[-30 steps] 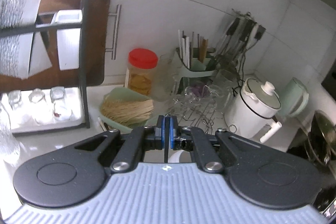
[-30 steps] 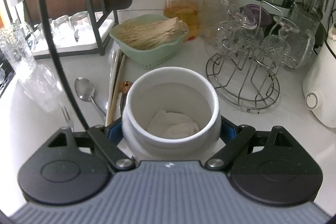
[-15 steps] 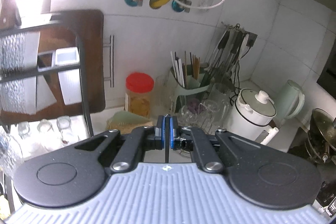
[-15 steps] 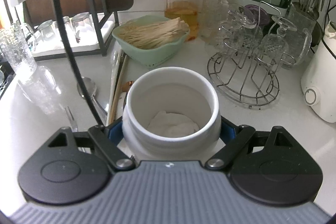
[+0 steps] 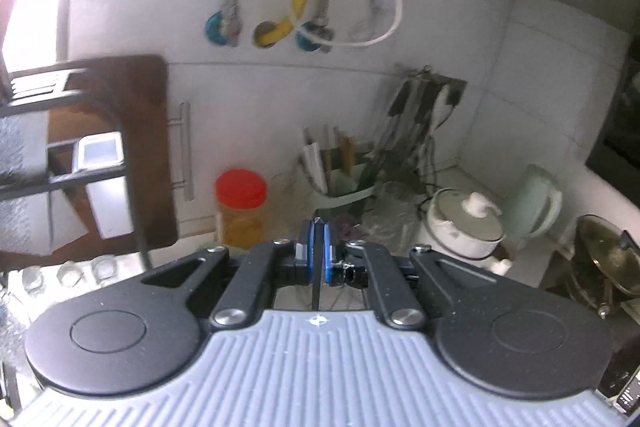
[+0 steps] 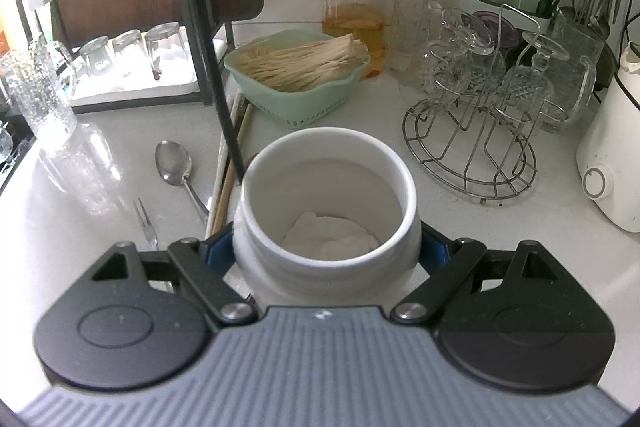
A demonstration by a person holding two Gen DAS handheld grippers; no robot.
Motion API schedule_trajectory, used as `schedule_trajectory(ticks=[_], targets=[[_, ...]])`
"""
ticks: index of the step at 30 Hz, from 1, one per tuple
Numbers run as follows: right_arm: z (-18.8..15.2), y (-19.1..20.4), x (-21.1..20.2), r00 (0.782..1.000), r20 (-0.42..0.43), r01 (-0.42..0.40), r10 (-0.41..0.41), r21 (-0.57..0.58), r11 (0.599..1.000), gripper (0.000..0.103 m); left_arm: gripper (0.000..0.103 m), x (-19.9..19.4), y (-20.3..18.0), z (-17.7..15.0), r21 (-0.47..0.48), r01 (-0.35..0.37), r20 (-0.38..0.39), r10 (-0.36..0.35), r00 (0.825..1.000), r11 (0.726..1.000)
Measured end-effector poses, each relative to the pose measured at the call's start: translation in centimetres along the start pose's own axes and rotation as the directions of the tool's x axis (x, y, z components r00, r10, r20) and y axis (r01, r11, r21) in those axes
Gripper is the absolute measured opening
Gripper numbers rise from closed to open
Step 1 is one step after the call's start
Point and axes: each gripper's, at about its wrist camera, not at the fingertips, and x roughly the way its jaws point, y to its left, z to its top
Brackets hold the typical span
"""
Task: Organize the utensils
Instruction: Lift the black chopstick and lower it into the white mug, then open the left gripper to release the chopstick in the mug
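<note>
a white desk (image 6: 460, 227) with a white jar (image 6: 326, 203) gripped upright in the right hand-held gripper (image 6: 326, 251).
left hand-held gripper (image 5: 316, 251), raised, pinches a thin dark utensil (image 6: 208, 39) whose shaft slants down to just left of the jar's mouth; spoon (image 6: 176, 167), fork (image 6: 144, 223) and chopsticks (image 6: 230, 163) lie left of the jar.

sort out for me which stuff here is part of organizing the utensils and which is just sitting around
Part of the job:
white jar in the right gripper
thin black utensil in the left gripper
spoon
small fork
loose chopsticks

Just sitting around:
red-lidded jar
green basket
wire glass rack
</note>
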Motion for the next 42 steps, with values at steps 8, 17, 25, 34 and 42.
schedule_trajectory(ticks=[8, 17, 25, 34, 42], targets=[[-0.1, 0.0, 0.0, 1.0, 0.002, -0.001, 0.001, -0.006, 1.0, 0.091, 0.005, 0.8, -2.4, 0.9, 0.049, 0.059, 0.003, -0.059, 0.998, 0.997], [-0.1, 0.1, 0.0, 1.0, 0.003, 0.002, -0.002, -0.003, 1.0, 0.091, 0.005, 4.8, -2.5, -0.3, 0.076, 0.077, -0.151, -0.065, 0.986, 0.994], [0.0, 0.1, 0.0, 1.0, 0.002, 0.0, 0.0, -0.007, 1.0, 0.091, 0.005, 8.2, -1.9, -1.5, 0.073, 0.134, -0.406, -0.093, 0.909, 0.988], [0.0, 0.2, 0.0, 1.0, 0.001, 0.004, -0.004, -0.002, 1.0, 0.091, 0.005, 10.8, -2.8, -1.0, 0.082, 0.192, -0.591, -0.107, 0.799, 0.978], [0.1, 0.1, 0.1, 1.0, -0.005, 0.006, -0.006, 0.002, 1.0, 0.091, 0.006, 12.1, -2.8, -1.6, 0.055, 0.194, -0.63, -0.117, 0.767, 0.979]])
